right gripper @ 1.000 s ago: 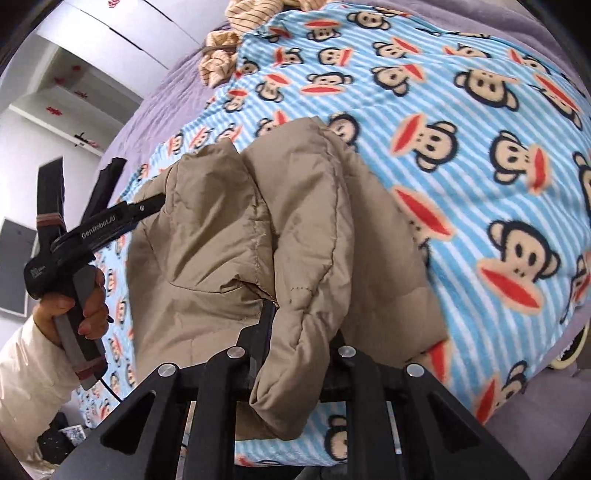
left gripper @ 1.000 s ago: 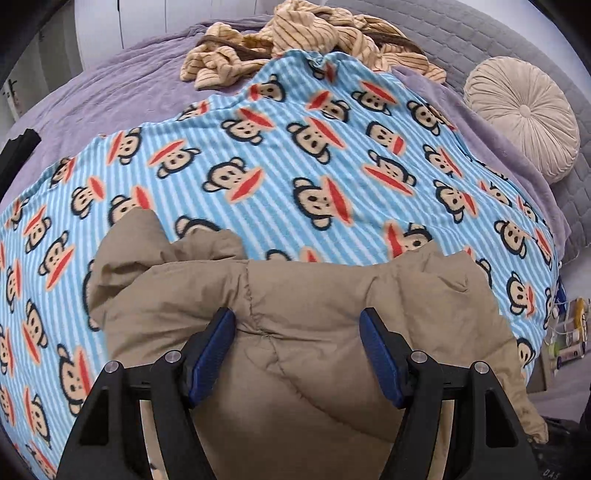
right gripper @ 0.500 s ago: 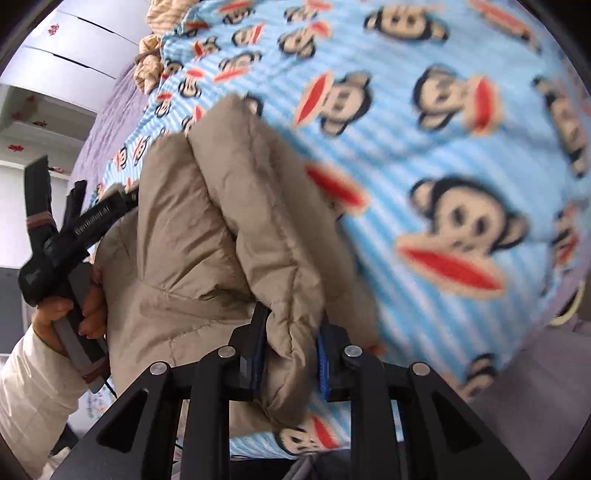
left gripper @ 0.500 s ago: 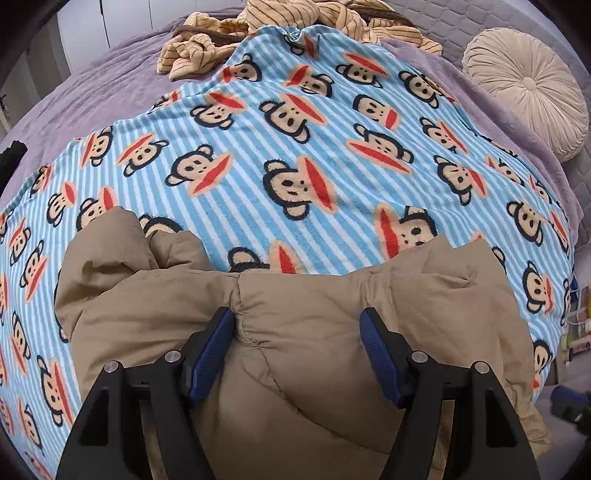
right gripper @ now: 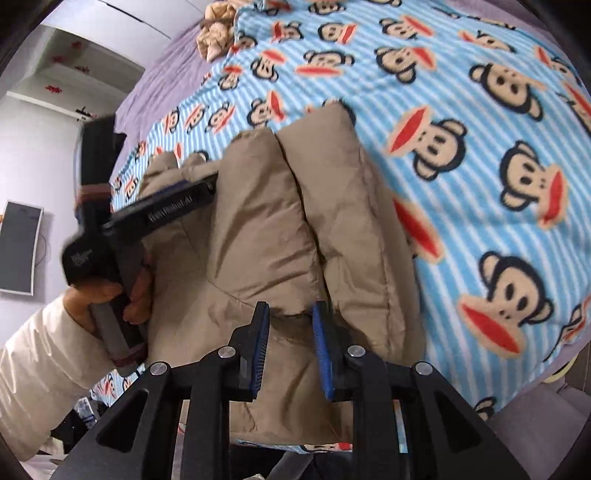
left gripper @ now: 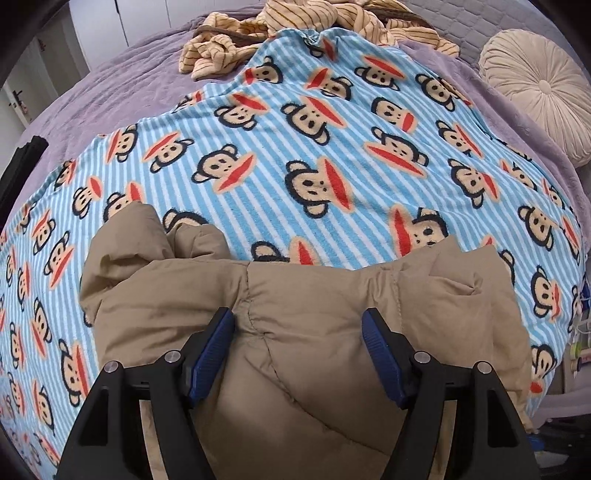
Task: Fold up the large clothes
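Tan quilted puffer jacket (left gripper: 303,332), bunched and partly folded, lies at the near edge of a blue-and-white striped fleece blanket printed with monkey faces (left gripper: 332,147), which is spread over a purple bed cover (left gripper: 110,96). Left gripper (left gripper: 298,343): jaws wide apart, blue pads either side of a jacket seam, fabric under and between them, nothing pinched. Right gripper (right gripper: 289,347): jaws a little apart above the jacket's near folds, not clamped on cloth. In the right wrist view the left gripper sits at 9 o'clock, held in a hand with a cream sleeve. Striped beige garment heap (left gripper: 295,26) at 12 o'clock; round pleated cream cushion (left gripper: 535,88) at 2 o'clock.
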`<action>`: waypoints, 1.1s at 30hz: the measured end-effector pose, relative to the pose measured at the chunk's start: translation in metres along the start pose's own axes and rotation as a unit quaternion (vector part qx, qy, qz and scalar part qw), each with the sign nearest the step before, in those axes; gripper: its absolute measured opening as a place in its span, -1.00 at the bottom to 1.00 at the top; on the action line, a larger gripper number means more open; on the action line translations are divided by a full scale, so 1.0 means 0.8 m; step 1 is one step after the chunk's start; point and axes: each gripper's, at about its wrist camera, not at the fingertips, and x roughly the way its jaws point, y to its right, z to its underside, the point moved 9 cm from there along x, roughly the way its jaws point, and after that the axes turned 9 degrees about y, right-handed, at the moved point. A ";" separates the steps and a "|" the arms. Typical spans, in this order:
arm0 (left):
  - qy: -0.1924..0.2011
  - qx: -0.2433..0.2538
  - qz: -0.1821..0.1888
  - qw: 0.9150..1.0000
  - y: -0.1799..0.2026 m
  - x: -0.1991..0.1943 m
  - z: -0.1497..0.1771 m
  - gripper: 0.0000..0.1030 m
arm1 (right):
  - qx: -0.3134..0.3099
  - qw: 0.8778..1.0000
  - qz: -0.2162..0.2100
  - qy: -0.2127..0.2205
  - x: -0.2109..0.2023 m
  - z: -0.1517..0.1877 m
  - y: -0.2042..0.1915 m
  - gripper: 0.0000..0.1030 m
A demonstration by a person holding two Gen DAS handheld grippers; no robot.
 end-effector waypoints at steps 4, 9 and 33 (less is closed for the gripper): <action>0.010 -0.012 -0.014 1.000 -0.017 -0.048 0.013 0.41 | 0.013 0.999 -0.014 -0.029 0.012 0.014 0.011 -0.49; -0.008 -0.062 -0.036 0.997 -0.052 -0.101 0.072 0.41 | -0.001 0.998 -0.023 -0.052 0.020 0.015 0.019 -0.48; -0.057 -0.135 -0.006 0.989 -0.065 -0.142 0.194 0.61 | -0.006 0.998 0.025 -0.060 0.033 0.021 -0.021 -0.08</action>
